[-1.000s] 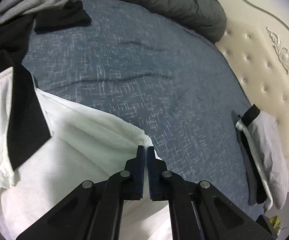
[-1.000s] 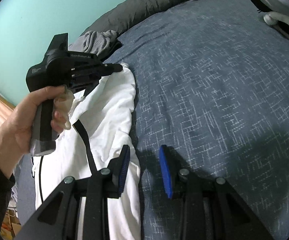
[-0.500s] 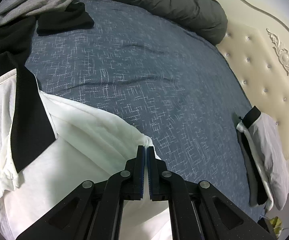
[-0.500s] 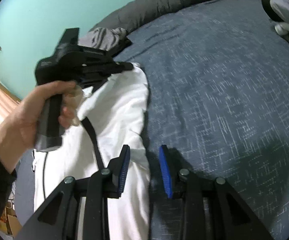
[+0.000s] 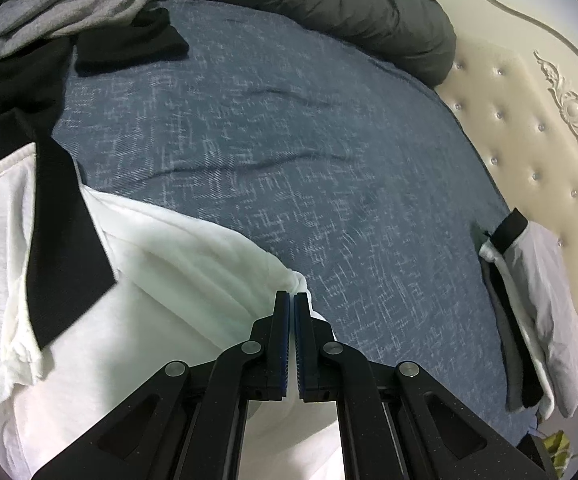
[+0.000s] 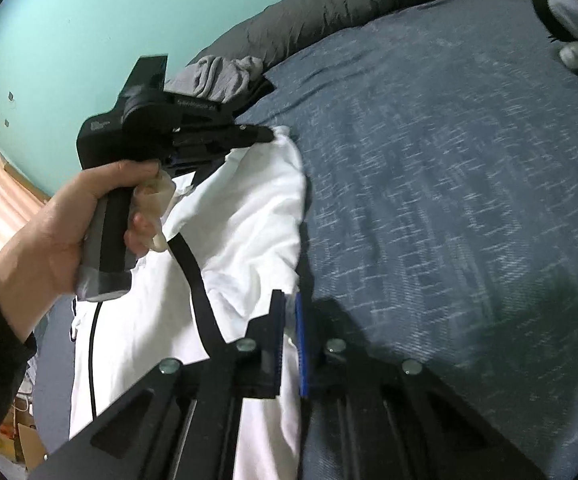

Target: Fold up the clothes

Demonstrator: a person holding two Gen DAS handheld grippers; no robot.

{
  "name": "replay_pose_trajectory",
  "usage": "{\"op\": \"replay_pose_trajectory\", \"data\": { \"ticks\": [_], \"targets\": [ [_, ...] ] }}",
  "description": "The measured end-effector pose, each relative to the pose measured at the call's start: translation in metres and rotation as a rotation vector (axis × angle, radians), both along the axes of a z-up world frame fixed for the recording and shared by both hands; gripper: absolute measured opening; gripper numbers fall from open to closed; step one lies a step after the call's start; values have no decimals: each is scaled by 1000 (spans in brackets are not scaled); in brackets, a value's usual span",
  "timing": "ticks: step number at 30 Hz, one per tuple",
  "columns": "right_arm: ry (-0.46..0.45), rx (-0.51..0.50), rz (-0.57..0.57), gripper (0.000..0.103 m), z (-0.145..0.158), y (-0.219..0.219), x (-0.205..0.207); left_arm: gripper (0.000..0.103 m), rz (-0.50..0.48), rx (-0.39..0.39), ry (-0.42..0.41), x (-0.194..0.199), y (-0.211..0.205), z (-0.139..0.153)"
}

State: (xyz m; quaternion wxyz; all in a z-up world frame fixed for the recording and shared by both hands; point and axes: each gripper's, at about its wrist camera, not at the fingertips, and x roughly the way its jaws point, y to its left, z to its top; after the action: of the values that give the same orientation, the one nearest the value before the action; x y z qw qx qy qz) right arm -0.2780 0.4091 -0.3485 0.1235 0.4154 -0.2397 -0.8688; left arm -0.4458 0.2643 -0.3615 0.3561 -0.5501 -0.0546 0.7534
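Jaws of both grippers are clamped on the white cotton garment with black trim [image 6: 245,220] — the left gripper [image 5: 291,295] at its far corner, the right gripper [image 6: 289,300] nearer along the same edge, which has just been pinched — lying lengthwise on the blue bed [image 6: 449,180].

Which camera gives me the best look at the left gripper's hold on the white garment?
The right wrist view: it shows the whole left gripper from the side, pinching the white garment at its far corner. The left wrist view shows only its own closed fingertips with a tuft of cloth above them.
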Motion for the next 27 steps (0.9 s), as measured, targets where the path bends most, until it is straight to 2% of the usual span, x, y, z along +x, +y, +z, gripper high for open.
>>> {"op": "replay_pose_trajectory", "data": {
  "ticks": [7, 17, 21, 23, 24, 25, 27],
  "targets": [
    [-21, 3, -6, 4, -5, 3, 4, 2, 67, 23, -25, -14, -9, -4],
    [-36, -21, -29, 4, -8, 11, 11, 2, 73, 13, -43, -23, 0, -11],
    [-40, -42, -36, 4, -8, 13, 6, 4, 71, 10, -21, -20, -9, -2],
    [-42, -45, -35, 4, -9, 13, 3, 20, 67, 2, -8, -17, -15, 6],
    [-43, -48, -36, 4, -8, 13, 3, 35, 59, -5, -4, -14, -20, 10],
    [-44, -50, -36, 4, -8, 13, 3, 38, 43, -2, -4, -9, -26, 14],
    [-44, -56, -34, 5, -7, 14, 5, 39, 11, -7, 4, 2, -36, 19]
  ]
}}
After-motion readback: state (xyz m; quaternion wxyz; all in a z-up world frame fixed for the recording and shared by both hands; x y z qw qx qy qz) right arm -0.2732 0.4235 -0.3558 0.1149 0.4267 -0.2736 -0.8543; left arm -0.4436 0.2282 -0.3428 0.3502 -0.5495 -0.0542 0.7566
